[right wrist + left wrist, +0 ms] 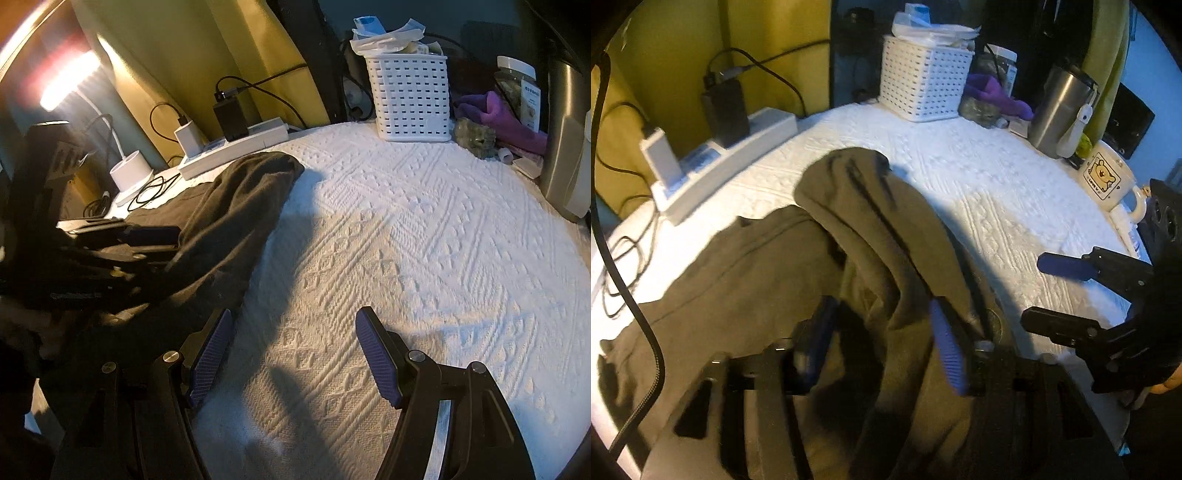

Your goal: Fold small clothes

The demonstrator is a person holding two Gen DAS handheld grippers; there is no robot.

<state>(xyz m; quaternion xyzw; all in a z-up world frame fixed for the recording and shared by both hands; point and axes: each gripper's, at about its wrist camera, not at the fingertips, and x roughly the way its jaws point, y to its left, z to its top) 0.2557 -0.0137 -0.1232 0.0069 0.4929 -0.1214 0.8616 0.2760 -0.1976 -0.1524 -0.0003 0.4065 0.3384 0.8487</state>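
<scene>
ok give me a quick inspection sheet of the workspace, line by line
surface: white textured cloth covers the table, bare on the right
job's things: one dark olive garment, partly flat, one part lifted and draped over the left gripper
clutter: white basket, purple cloth, steel tumbler, bear mug, jar
grippers: left gripper has fabric between its fingers, grip not clear; right gripper open, over bare cloth
cables: power strip with chargers plugged in, loose black cables at the left edge
surroundings: yellow curtain, lit lamp
</scene>
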